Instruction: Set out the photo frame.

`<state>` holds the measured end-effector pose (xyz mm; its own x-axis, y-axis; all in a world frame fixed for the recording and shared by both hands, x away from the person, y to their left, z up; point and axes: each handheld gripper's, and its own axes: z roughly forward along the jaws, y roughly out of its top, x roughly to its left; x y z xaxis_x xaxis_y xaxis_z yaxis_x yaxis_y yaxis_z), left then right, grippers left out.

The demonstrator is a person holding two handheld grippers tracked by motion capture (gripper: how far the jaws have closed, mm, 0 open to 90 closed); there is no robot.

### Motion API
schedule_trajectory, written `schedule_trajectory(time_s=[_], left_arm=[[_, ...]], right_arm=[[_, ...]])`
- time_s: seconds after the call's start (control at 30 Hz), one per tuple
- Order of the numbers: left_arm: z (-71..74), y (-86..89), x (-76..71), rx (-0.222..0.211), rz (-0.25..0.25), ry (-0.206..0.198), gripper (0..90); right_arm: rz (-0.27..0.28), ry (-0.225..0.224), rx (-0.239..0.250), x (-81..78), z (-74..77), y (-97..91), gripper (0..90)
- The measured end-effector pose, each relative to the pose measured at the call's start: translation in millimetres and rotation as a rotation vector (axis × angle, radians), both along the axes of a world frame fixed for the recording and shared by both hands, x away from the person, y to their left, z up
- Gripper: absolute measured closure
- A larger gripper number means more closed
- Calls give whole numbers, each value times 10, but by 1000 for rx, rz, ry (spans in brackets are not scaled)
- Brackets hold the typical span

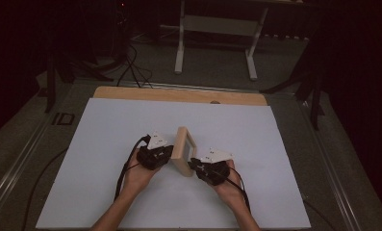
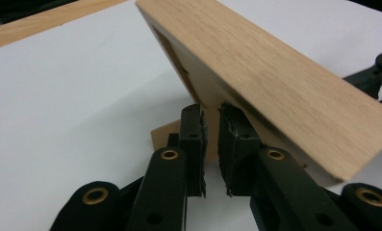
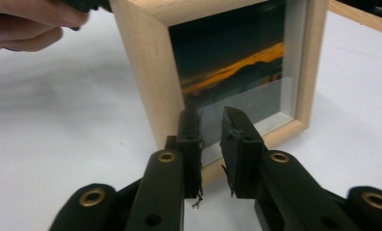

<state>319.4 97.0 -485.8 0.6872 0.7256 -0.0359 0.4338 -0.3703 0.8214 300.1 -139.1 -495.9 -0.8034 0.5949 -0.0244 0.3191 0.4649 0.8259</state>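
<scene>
Where the white counter lies under the high view, we see a wooden picture frame standing on edge near its middle, between the two grippers. Our left gripper meets the frame's back; its fingers stand narrowly apart at a small wooden stand piece, and we cannot tell whether they press it. Our right gripper faces the glazed sunset photograph, fingers narrowly parted before the frame's lower edge, gripping nothing.

Dim room: grey carpet floor, white-legged desk behind the white-topped table.
</scene>
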Motion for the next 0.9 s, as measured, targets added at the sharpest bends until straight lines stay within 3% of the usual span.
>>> schedule_trajectory(time_s=[0.23, 0.43, 0.9], left_arm=[[39, 137, -42, -24, 31, 8, 767], [63, 214, -72, -57, 21, 39, 692], [281, 340, -178, -138, 43, 16, 562]], right_arm=[[-32, -4, 24, 3, 55, -129, 747], [-53, 0, 37, 5, 55, -210, 731], [-59, -2, 13, -5, 12, -226, 689]])
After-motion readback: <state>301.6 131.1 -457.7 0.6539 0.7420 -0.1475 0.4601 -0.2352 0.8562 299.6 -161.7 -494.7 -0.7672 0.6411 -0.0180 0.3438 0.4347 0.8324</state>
